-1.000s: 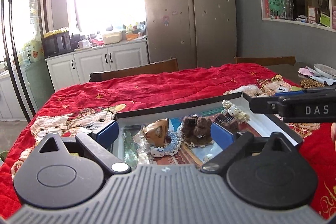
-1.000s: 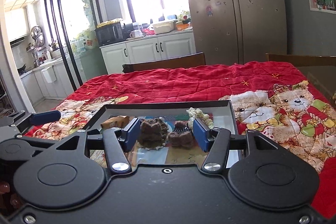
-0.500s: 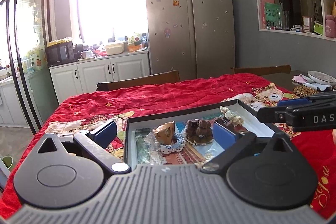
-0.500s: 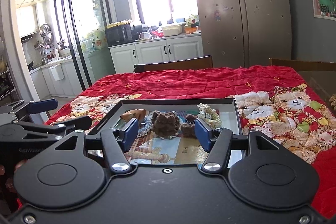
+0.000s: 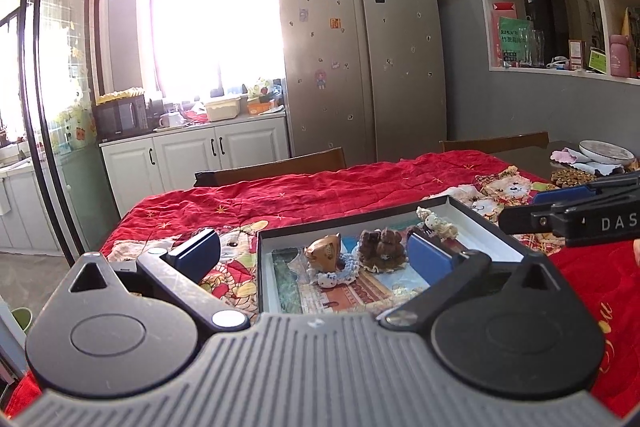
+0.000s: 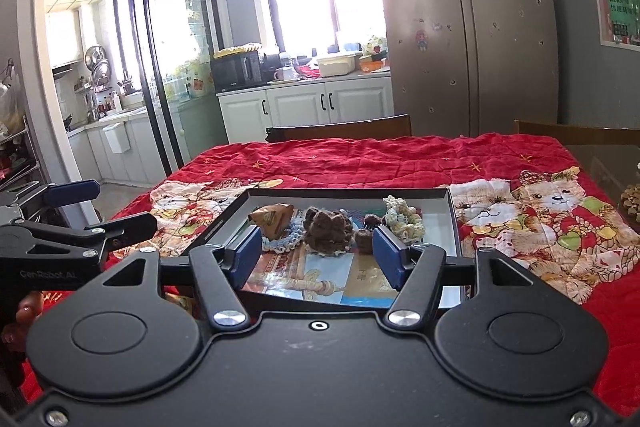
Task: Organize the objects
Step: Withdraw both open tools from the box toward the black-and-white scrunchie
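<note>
A shallow black-rimmed box (image 5: 352, 223) (image 6: 454, 227) lies on the red quilt. In it sit a brown knitted bear (image 5: 382, 246) (image 6: 328, 227), a tan pouch (image 5: 325, 253) (image 6: 274, 221), a blue-white crochet piece (image 5: 338, 269) (image 6: 282, 241), a cream knitted toy (image 5: 434, 223) (image 6: 402, 217) and a small dark piece (image 6: 364, 239). My left gripper (image 5: 312, 259) is open and empty, raised before the box. My right gripper (image 6: 318, 257) is open and empty over the box's near edge; it also shows in the left wrist view (image 5: 572, 215).
The red bear-print quilt (image 6: 400, 159) covers the table. Two wooden chair backs (image 6: 340, 133) (image 5: 494, 143) stand behind it. A bowl (image 5: 606, 151) and clutter sit at the far right. Fridge (image 5: 360, 47) and white cabinets (image 5: 200, 155) lie beyond.
Both grippers have pulled back and risen from the box, so it sits farther away and lower in view. The left gripper has shifted left. Both stay open; objects in the box are unmoved.
</note>
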Demonstrator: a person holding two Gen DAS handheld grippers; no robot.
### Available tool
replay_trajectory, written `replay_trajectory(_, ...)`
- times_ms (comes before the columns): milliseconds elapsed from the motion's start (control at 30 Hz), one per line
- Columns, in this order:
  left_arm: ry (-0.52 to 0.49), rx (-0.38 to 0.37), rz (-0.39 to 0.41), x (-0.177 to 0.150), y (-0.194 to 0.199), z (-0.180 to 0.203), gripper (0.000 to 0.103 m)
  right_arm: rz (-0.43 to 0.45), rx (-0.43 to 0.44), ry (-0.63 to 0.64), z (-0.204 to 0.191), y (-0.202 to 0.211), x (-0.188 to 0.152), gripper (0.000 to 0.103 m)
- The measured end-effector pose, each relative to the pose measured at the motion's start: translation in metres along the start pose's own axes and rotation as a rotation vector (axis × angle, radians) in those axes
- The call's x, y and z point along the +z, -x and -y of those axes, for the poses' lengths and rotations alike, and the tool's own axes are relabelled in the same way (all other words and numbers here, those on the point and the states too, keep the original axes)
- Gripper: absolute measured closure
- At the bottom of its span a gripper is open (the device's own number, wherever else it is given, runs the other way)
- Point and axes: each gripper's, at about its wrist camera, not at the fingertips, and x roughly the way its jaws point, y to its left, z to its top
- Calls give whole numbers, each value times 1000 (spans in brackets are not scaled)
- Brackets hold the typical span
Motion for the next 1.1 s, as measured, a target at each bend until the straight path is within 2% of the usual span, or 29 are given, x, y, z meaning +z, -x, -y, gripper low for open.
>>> replay_trajectory(567,-26,-3,-32,-27,18,-11,0,-36,-3,1,-7,9,-25,41)
replay_trajectory(1000,-61,-9,-88,-51,8,-14,0,-67,-21,11,-5,-4,-52,41)
replay_trajectory(1100,-62,-16,-123,-61,3,-17,0,-84,-6,18,-6,-9,-60,41)
